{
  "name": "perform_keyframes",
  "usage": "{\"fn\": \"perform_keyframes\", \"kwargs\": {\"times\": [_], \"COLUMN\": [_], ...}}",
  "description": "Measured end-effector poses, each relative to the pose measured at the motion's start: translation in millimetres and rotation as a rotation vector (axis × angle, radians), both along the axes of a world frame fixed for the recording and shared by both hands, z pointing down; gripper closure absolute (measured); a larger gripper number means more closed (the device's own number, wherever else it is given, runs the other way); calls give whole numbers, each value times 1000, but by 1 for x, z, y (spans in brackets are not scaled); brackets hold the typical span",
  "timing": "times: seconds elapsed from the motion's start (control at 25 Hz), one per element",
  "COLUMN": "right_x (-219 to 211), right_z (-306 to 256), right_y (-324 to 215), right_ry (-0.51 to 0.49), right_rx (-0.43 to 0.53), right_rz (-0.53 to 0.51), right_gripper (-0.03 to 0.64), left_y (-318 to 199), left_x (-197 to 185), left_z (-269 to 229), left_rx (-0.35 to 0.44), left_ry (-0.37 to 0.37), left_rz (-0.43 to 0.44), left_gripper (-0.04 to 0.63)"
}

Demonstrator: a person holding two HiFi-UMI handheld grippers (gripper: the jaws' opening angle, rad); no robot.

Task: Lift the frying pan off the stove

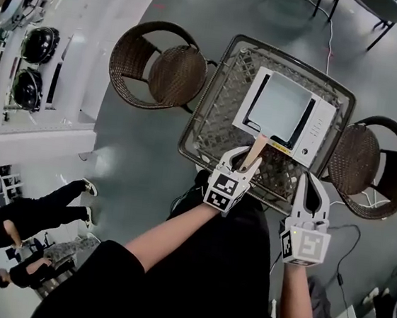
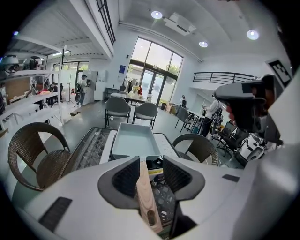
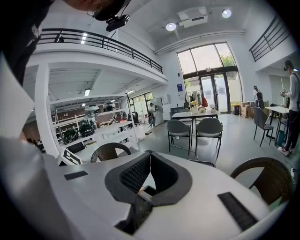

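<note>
A square brown wicker table [image 1: 216,96] bears a white rectangular portable stove [image 1: 320,135], and the square pale grey frying pan [image 1: 279,103] sits on that stove. Its tan wooden handle [image 1: 257,147] lies between the parted jaws of the left gripper [image 1: 248,157], against one pad only. The right gripper [image 1: 315,181] hovers beside it, jaws closed on nothing

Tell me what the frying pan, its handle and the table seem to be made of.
Handle: apparently pale wood, matte, with visible grain lines. Frying pan: probably coated metal, smooth light grey, though the look leaves it open. Table: seemingly woven wicker or rattan, a brown open lattice.
</note>
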State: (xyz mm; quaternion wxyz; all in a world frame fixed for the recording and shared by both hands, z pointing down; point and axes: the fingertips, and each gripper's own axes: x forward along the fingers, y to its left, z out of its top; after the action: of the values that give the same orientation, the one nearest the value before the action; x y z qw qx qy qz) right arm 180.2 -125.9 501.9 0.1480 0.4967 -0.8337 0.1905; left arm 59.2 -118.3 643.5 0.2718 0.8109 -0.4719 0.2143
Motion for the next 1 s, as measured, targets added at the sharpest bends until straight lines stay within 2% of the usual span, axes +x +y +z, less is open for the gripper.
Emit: {"fn": "perform_keyframes", "kwargs": {"times": [0.2,0.4,0.56,0.72,1.0], "right_x": [13,17,21,19,4], "right_z": [-3,0,7,5,12], "right_y": [-6,-11,-16,-19,-10], "right_ry": [-30,-54,-128,-71,-78], "right_rx": [-4,-17,-51,-32,-69], "right_rz": [16,36,71,58,27], "right_gripper": [588,588,588,588,588], "left_y": [-5,-10,-13,-20,-18], "left_x": [3,7,9,12,17], "left_z": [27,56,79,90,109], "left_rx": [-56,-127,-185,-205,-314], "left_ry": [-40,-44,-56,-68,-138], "left_rz": [-27,-44,-60,-62,-45], "left_gripper": [373,353,350,350,330]}}
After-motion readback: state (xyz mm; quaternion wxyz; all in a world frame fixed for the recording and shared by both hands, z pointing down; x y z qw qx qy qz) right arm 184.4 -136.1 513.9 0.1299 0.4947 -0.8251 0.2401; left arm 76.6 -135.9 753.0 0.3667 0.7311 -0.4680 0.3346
